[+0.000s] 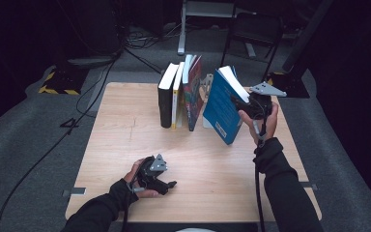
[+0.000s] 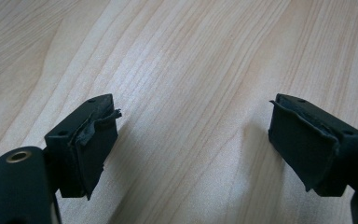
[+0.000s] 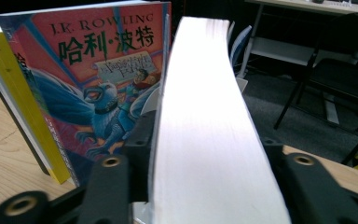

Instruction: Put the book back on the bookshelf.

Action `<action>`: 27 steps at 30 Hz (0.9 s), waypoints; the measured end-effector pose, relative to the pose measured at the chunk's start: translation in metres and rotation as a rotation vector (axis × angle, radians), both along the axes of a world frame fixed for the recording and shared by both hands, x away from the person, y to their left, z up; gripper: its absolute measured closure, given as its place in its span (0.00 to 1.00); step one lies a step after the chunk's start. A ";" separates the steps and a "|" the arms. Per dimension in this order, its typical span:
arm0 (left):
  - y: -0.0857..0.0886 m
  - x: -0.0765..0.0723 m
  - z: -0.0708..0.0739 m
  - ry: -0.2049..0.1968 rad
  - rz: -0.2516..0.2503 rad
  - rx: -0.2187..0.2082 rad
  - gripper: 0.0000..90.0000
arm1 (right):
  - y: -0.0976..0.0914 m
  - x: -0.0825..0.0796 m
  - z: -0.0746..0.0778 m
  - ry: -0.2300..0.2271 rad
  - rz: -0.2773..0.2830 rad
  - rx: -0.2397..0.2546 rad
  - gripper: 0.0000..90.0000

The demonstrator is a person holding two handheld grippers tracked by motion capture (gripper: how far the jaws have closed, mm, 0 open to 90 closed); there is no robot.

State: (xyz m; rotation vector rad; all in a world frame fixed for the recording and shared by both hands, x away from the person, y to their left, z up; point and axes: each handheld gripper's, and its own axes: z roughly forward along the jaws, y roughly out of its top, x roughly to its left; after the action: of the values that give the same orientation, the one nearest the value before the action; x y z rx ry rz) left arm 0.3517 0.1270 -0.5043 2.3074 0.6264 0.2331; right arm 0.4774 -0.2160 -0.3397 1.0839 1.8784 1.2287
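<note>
Straddling blue book [image 1: 222,108], right claw [image 1: 245,104]

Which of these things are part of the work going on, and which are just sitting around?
In the job:
- blue book, between the jaws of the right gripper
- row of upright books beside it
- wooden table

Just about:
- left gripper, open over bare wood
- black chair
- floor cables

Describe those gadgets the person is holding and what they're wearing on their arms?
Each hand holds a black gripper with two blocky jaws faced in dark padding. The left gripper and right gripper each carry a grey three-cornered plate on top, and a dark cable trails back from each. The person wears long black sleeves reaching the wrists.
</note>
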 end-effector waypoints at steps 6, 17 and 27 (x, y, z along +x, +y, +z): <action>0.000 0.000 0.000 0.000 0.000 0.000 0.18 | -0.010 0.001 -0.008 0.033 -0.004 0.039 0.44; 0.000 0.000 0.000 0.001 -0.001 0.000 0.18 | -0.017 -0.003 -0.029 0.065 0.013 0.036 0.40; 0.000 0.000 0.000 0.001 -0.001 0.000 0.18 | -0.023 -0.007 -0.067 0.106 0.035 0.025 0.39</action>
State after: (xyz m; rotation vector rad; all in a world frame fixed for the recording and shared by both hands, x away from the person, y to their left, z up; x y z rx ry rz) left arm 0.3519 0.1269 -0.5043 2.3076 0.6260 0.2315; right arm 0.4709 -0.2388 -0.4068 1.1538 1.9739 1.2388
